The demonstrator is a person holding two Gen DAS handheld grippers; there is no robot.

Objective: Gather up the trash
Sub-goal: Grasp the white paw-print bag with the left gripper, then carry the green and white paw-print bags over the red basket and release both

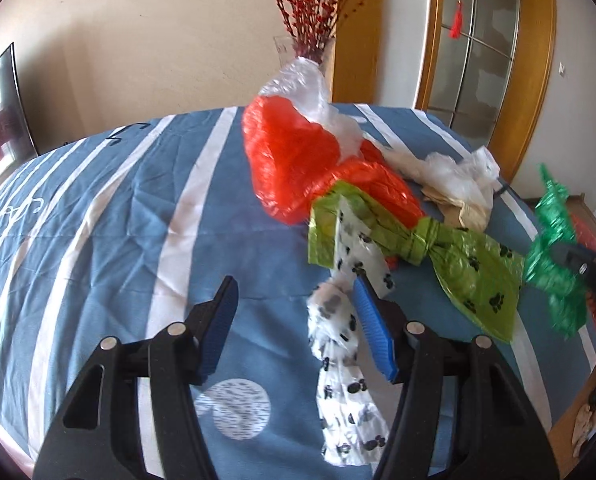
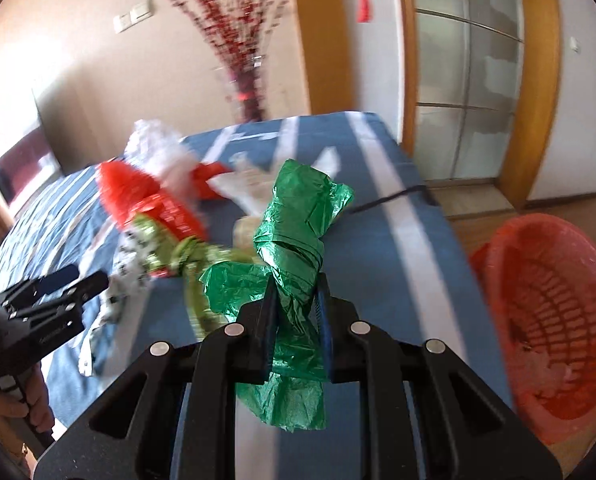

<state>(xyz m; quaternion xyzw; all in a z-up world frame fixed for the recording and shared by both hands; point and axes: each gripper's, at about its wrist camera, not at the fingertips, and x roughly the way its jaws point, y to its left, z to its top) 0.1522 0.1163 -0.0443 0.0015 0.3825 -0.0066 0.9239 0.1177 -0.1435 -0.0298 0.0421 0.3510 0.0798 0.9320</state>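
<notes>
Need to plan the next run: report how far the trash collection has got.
Done: some scraps already lie in the red basket. In hand: the right gripper clamps the green bag. Left: the open left gripper holds nothing; red bag, paw-print bags and white plastic remain.

Green bag (image 2: 294, 236): thin crinkled glossy plastic. Bedsheet (image 1: 98, 216): matt wrinkled cloth. Basket (image 2: 554, 320): red plastic lattice.

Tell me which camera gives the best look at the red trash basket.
The right wrist view. The red basket fills its right side, on the floor beside the bed, with its slatted wall and open inside visible. The left wrist view shows only a sliver of red at its right edge, behind the green bag.
</notes>
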